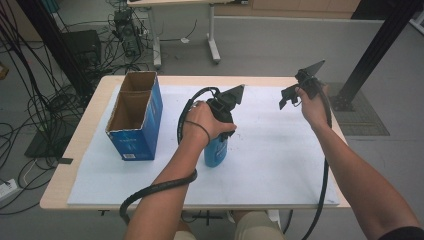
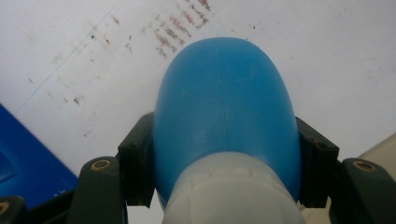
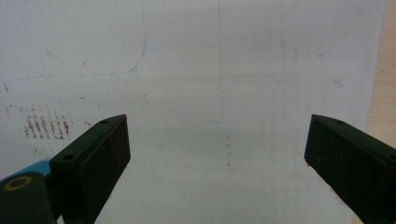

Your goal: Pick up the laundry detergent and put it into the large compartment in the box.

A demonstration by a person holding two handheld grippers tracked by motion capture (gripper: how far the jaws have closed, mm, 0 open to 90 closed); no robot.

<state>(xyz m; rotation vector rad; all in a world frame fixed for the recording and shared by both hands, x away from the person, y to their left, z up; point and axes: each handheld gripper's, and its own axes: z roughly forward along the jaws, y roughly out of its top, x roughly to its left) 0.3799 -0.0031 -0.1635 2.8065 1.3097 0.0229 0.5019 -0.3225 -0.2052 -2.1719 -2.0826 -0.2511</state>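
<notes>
In the high view, a blue bottle (image 1: 216, 151) is seen upright on the table (image 1: 280, 165), right of an open blue box (image 1: 135, 116), with the left tool (image 1: 223, 121) clamped on its upper part. In the left gripper view, smooth rounded plastic is pressed between both pads; it is judged stiff, slippery, best taken just below the white cap (image 2: 233, 191). In the right gripper view, the right tool (image 3: 217, 158) is held apart over bare table.

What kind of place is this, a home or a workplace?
Probably a lab or workshop: many cables on the grey floor, a black frame post, and a table covered with a white sheet.
</notes>
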